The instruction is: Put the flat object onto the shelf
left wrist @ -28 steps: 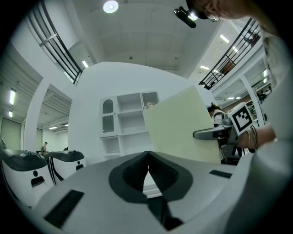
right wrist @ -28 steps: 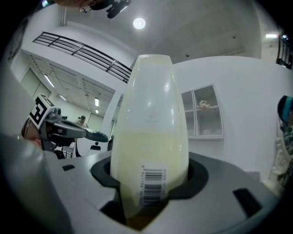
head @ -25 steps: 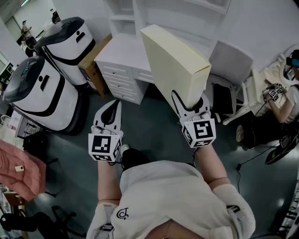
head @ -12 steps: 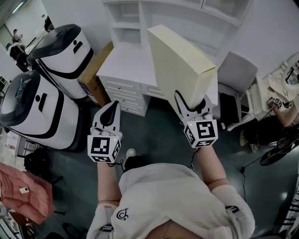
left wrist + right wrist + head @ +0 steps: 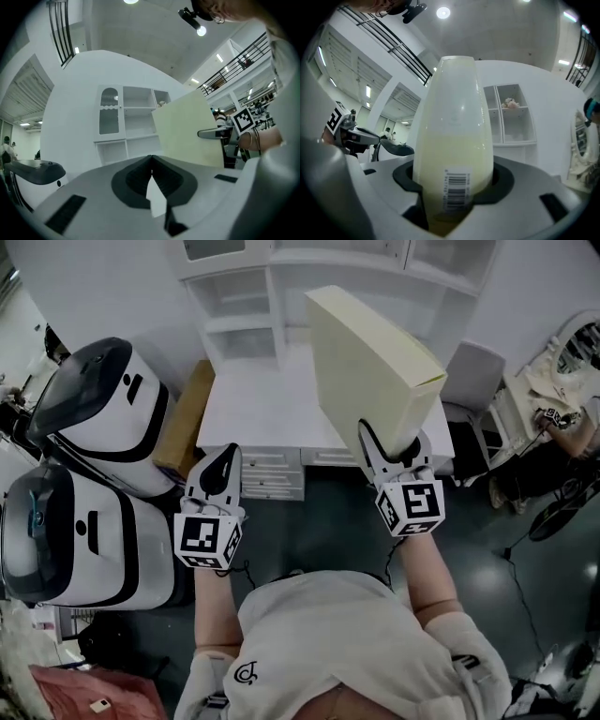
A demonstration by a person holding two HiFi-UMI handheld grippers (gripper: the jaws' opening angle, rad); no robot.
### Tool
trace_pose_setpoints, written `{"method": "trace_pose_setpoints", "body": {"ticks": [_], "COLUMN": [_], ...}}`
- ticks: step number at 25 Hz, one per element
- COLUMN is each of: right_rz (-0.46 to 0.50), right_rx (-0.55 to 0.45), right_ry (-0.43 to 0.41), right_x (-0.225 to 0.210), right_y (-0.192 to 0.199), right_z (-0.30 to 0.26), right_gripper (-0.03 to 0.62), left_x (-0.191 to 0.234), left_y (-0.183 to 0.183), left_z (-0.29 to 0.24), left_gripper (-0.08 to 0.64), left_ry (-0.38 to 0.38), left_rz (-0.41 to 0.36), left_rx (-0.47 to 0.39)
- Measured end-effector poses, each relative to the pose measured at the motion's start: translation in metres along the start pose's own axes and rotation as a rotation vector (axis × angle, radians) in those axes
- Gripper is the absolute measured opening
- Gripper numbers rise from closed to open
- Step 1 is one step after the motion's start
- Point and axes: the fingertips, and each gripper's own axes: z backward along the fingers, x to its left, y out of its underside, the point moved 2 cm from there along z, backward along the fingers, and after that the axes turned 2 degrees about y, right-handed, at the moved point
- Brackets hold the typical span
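The flat object is a pale cream box [image 5: 370,367], held on edge and pointing up and away from me. My right gripper [image 5: 392,451] is shut on its near end. In the right gripper view the box [image 5: 454,117] fills the middle, its barcode label between the pads of the right gripper [image 5: 454,177]. My left gripper [image 5: 218,479] hangs beside it, shut and empty; its jaws meet at the tips in the left gripper view [image 5: 151,160]. The white shelf unit [image 5: 244,296] stands on a white desk [image 5: 272,409] straight ahead, and the shelf [image 5: 513,122] shows open compartments.
Two white-and-black machines [image 5: 98,418] [image 5: 66,540] stand at the left. A brown cardboard box [image 5: 187,413] leans by the desk's left side. A white chair [image 5: 473,376] is right of the desk, and a person [image 5: 572,423] sits at the far right.
The desk and shelf have come closer and more central in the head view. The box stays in the right gripper's hold; the left gripper keeps its place beside it.
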Motion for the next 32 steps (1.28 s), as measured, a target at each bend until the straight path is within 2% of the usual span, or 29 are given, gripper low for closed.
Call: {"method": "trace_pose_setpoints", "body": {"ticks": [6,15,19,24,28,32], "right_rz": [0.065,0.266,0.389,0.570,0.700,0.869], "right_rx": [0.020,0.016,0.010,-0.006,0.041,0.061], "right_ry": [0.104,0.160,0.164,0.171,0.175,0.154], "right_x": [0.003,-0.032,-0.049,-0.074,-0.100,-0.113], "right_y": [-0.011,-0.038,-0.064,-0.090,-0.088,-0.085], "right_z": [-0.042,-0.115,-0.155,-0.205,-0.239,-0.278], "right_gripper": [0.265,0.264,0.272,0.275,0.276,0.276], "left_x": [0.050,0.069,0.072,0.084,0.078,0.077], "left_y": [0.010,0.011,-0.004,-0.029,-0.039,-0.038], "left_z": [-0.030,-0.104,-0.131,-0.166,-0.191,-0.214], "left_gripper": [0.012,0.012,0.012,0.012,0.012,0.012], "left_ry": [0.083,0.154,0.193,0.168,0.171,0.153], "left_rz": [0.027,0.021,0.011,-0.012,-0.051,-0.057], "left_rx": [0.005,-0.011,-0.042,-0.093,-0.114,-0.121]}}
